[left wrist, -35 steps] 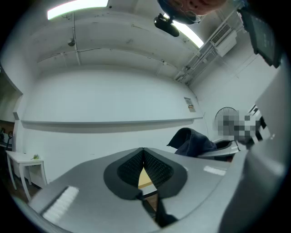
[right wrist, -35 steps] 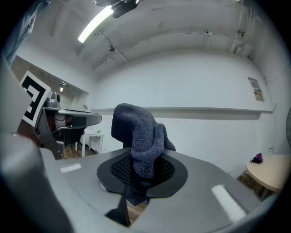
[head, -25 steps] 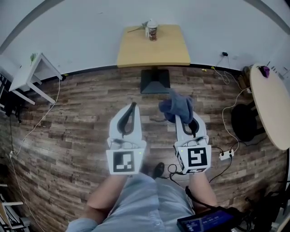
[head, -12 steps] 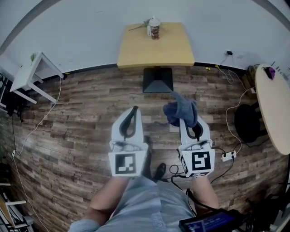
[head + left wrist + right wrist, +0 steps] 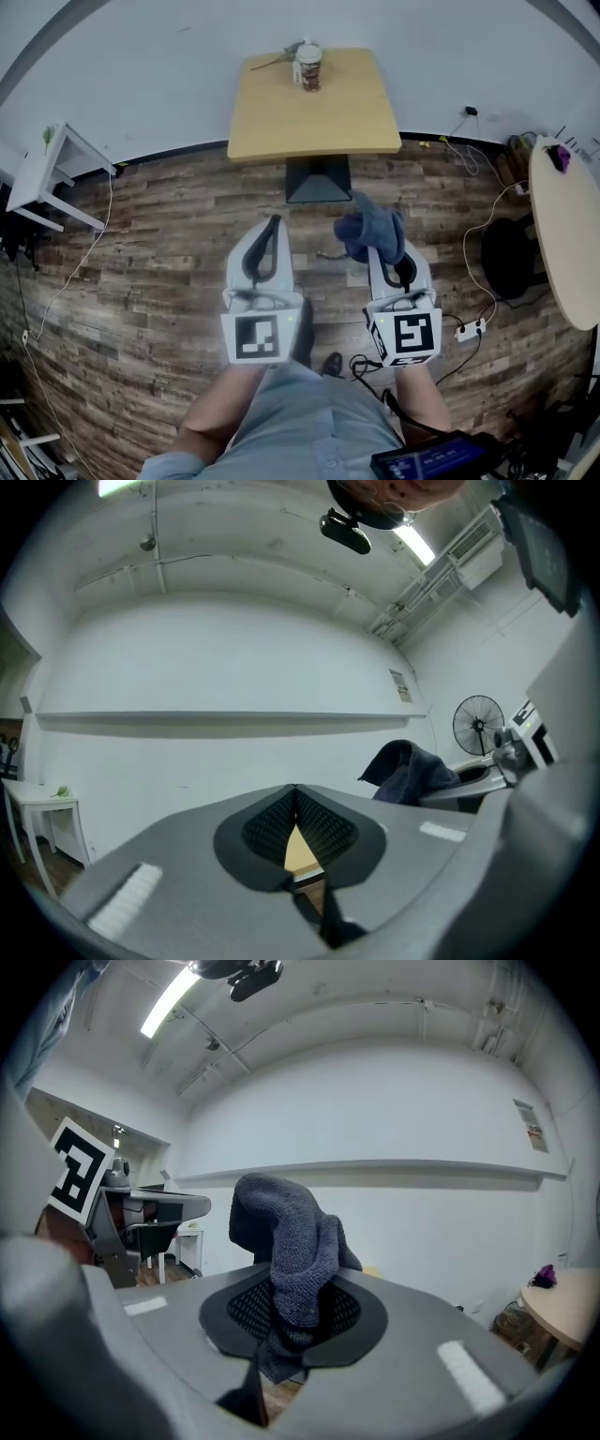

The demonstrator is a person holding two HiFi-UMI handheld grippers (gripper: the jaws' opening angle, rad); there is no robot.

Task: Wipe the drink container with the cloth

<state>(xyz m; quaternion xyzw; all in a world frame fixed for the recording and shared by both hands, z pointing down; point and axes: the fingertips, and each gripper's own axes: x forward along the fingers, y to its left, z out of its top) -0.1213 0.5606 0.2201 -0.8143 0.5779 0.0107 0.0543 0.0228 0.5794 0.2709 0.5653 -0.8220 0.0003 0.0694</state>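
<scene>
The drink container (image 5: 308, 66), a clear cup with a white lid and dark contents, stands at the far edge of a square wooden table (image 5: 314, 117), well ahead of both grippers. My right gripper (image 5: 382, 242) is shut on a dark blue cloth (image 5: 370, 230), which bunches up over its jaws; the cloth (image 5: 286, 1251) fills the middle of the right gripper view. My left gripper (image 5: 271, 225) is shut with nothing in it, the jaw tips meeting. The cloth (image 5: 412, 772) also shows at the right of the left gripper view. Both grippers hover over the wood-plank floor.
The table stands on a dark pedestal base (image 5: 319, 176) against a white wall. A small white side table (image 5: 47, 173) is at the left, a round table (image 5: 567, 234) and a dark chair (image 5: 506, 253) at the right. Cables and a power strip (image 5: 467, 326) lie on the floor.
The view has shifted so the wooden table and cup sit slightly closer and more to the left. Both grippers hold the same pose, the cloth still in the right one.
</scene>
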